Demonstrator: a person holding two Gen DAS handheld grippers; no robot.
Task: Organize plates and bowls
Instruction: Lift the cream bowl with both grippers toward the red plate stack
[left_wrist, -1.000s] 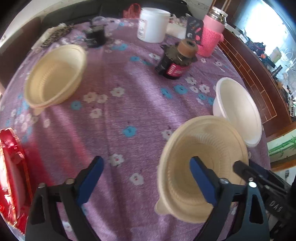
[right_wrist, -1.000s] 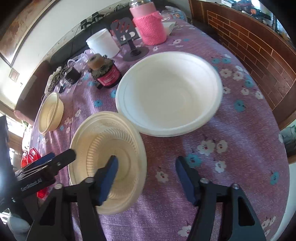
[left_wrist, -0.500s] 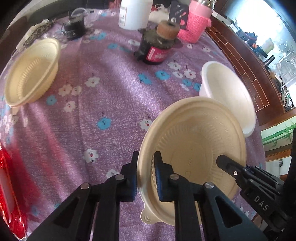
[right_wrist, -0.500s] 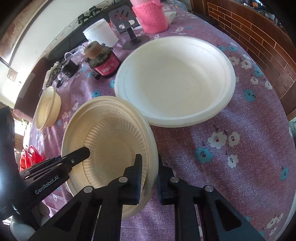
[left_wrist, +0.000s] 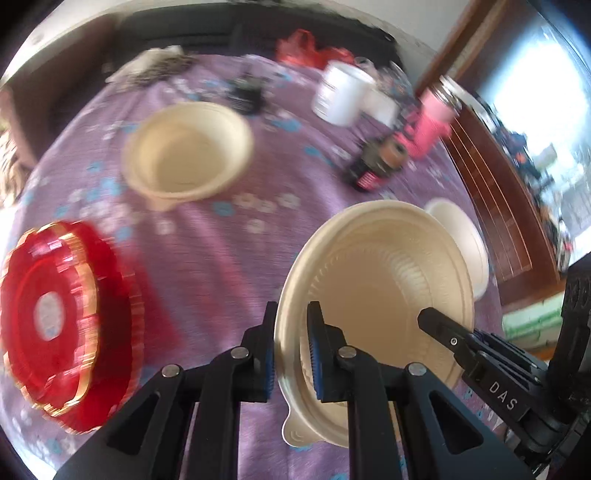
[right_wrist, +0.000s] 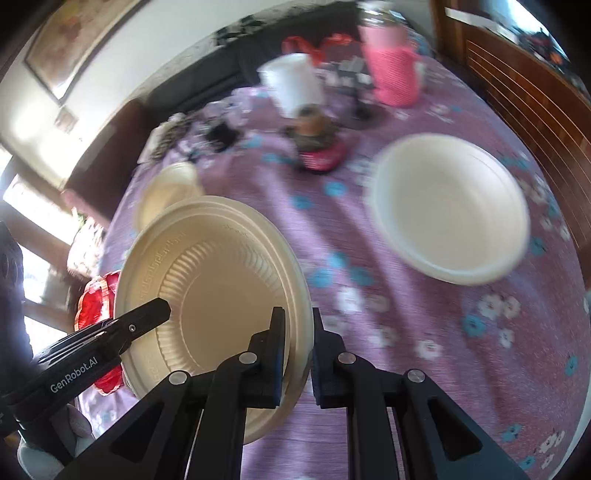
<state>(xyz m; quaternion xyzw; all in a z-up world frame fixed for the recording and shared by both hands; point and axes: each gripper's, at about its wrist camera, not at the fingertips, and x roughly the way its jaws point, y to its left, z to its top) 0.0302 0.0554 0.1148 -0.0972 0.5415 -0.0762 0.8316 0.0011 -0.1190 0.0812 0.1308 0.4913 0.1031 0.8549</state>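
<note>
Cream ribbed bowl (left_wrist: 373, 291) sits nearest, gripped at opposite sides of its rim by both tongs: the left tongs (left_wrist: 291, 347) are clamped narrow on the rim's near-left edge, one blue pad inside and one outside, and the right tongs (right_wrist: 297, 350) pinch the rim on the other side in the same way. In the left wrist view the right tongs reach in from the lower right; in the right wrist view the left tongs come in from the lower left. The bowl appears raised off the purple flowered cloth (left_wrist: 207, 266) that covers the bench, though the blur makes that hard to settle. A stack of red plates with gold edges (left_wrist: 55, 325) lies to the left, near the bench edge. Just past the held bowl, to its right, rests a white bowl (right_wrist: 450, 210), upright and apart from it. Farther off, a second cream bowl (left_wrist: 188, 155) stands alone on the cloth. Beyond these, blurred, are a dark jar with a red label (left_wrist: 376, 166), a white tub (left_wrist: 341, 96) and a bottle in a pink knitted sleeve (right_wrist: 391, 62) near the far edge
</note>
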